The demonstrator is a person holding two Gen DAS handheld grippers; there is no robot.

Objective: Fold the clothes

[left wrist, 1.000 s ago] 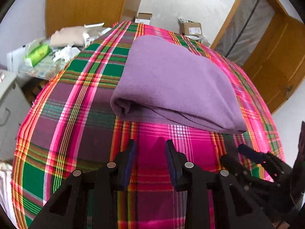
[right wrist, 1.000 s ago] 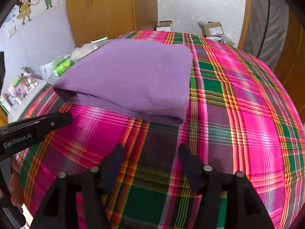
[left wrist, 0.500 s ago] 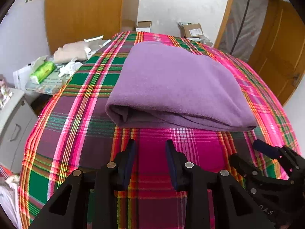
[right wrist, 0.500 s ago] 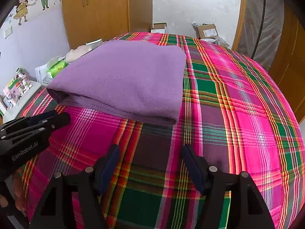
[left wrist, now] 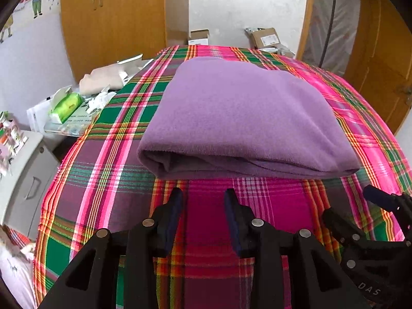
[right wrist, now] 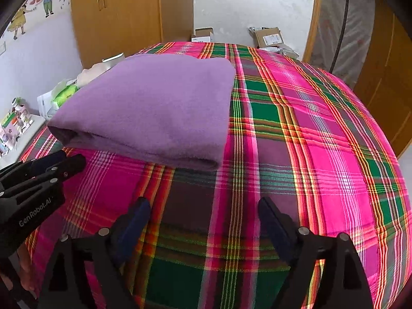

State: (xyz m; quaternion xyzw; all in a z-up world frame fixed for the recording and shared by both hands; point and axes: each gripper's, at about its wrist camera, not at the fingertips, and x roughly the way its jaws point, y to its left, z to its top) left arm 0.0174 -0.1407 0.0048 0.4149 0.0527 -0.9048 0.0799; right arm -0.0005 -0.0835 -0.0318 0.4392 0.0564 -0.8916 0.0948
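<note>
A purple fleece garment [left wrist: 239,118] lies folded into a thick rectangle on the plaid bedspread [left wrist: 108,175]; the same garment [right wrist: 154,108] fills the left half of the right wrist view. My left gripper [left wrist: 203,198] hovers just short of its near folded edge, open with a narrow gap and nothing between the pads. My right gripper [right wrist: 203,206] is open wide over bare plaid [right wrist: 309,141], near the garment's right front corner. Each gripper shows in the other's view: the right gripper [left wrist: 373,206] at lower right, the left gripper [right wrist: 51,164] at lower left.
A grey cabinet [left wrist: 23,170] and a cluttered side surface with a green tissue pack [left wrist: 67,105] sit left of the bed. Wooden wardrobes [left wrist: 113,18] stand behind, cardboard boxes [left wrist: 265,37] on the floor beyond the bed, a wooden door [left wrist: 381,59] at right.
Both grippers have drawn back and risen slightly from the folded garment, so more of the room shows. The garment has not moved. Both stay open.
</note>
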